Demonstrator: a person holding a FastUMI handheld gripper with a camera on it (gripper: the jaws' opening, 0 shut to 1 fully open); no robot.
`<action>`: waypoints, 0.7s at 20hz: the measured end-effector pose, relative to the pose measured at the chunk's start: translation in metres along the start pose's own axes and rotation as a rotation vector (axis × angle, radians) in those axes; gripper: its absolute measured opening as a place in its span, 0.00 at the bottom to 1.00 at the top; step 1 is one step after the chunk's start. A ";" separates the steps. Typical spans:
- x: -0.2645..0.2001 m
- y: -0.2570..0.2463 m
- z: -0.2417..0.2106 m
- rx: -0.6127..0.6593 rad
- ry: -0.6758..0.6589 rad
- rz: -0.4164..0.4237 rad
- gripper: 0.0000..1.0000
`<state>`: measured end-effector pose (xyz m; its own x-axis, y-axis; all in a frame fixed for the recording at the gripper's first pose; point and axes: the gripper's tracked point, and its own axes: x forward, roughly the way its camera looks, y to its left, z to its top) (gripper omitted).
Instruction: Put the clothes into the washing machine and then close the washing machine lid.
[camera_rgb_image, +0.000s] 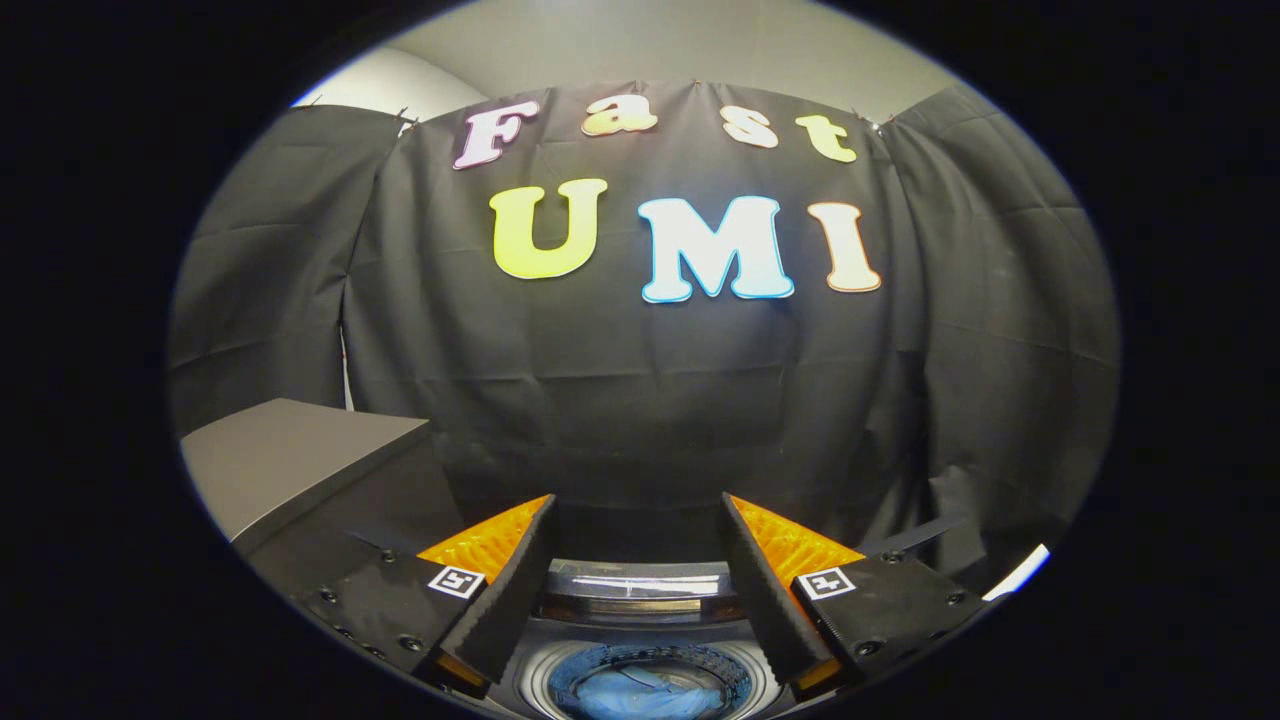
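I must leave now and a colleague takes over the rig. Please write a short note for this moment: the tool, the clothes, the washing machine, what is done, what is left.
Tool: open, fingers wide apart and holding nothing, raised above the washing machine.
Clothes: a blue garment lies inside the drum, seen below between the fingers.
Lid: up, open, standing at the back of the opening.
Done: clothes appear to be in.
Left: close the lid.
A grey box stands to the left of the machine.
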<state>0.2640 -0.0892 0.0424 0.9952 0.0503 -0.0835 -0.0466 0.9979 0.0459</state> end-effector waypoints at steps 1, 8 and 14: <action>-0.004 0.000 -0.002 0.001 0.002 0.006 0.98; -0.032 -0.002 -0.020 0.002 0.029 0.015 0.98; -0.057 -0.002 -0.039 -0.026 0.044 0.023 0.98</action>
<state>0.2039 -0.0925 0.0083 0.9892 0.0745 -0.1260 -0.0721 0.9971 0.0229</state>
